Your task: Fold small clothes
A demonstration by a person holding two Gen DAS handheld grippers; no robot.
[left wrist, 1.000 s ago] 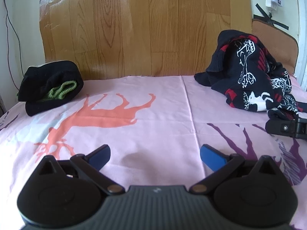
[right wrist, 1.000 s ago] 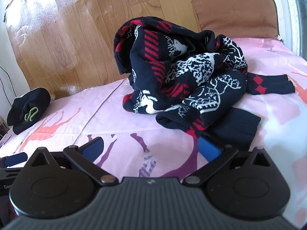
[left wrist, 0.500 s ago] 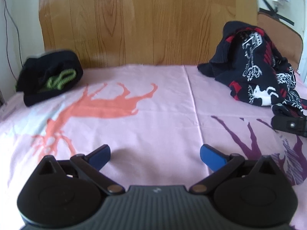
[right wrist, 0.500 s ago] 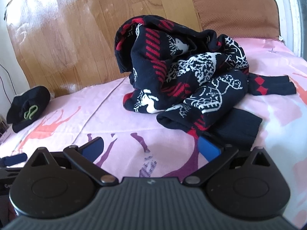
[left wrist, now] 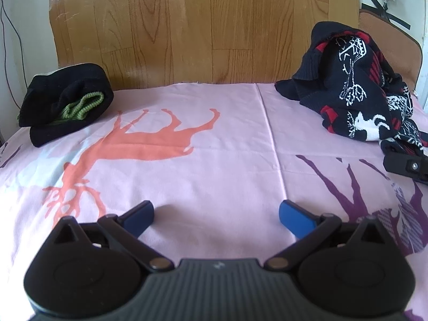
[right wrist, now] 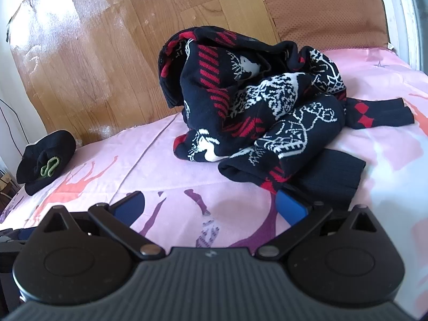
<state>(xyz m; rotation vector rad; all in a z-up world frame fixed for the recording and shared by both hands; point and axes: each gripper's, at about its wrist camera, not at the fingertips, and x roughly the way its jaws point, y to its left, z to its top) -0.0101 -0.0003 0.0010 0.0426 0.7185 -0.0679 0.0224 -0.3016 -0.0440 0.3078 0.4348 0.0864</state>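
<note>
Only right view: sweater [right wrist: 248, 112] cuff [right wrist: 331, 176] | both hand-held grippers [left wrist: 216, 214] [right wrist: 208, 203] apart, empty

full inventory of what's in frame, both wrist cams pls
sweater: 1, navy with red and white pattern, crumpled in a heap on the right side of the bed
folded garment: 1, black with green trim showing, far left of the bed by the wall
bed sheet: 1, pink with orange and purple deer prints, covers the bed
wood panel: 1, brown, against the wall behind the bed
cushion: 1, brown, upright behind the sweater
cable: 1, black, on the white wall at far left
left gripper: 1, black with blue pads, open, over bare sheet
right gripper: 1, black with blue pads, open, just short of the sweater
</note>
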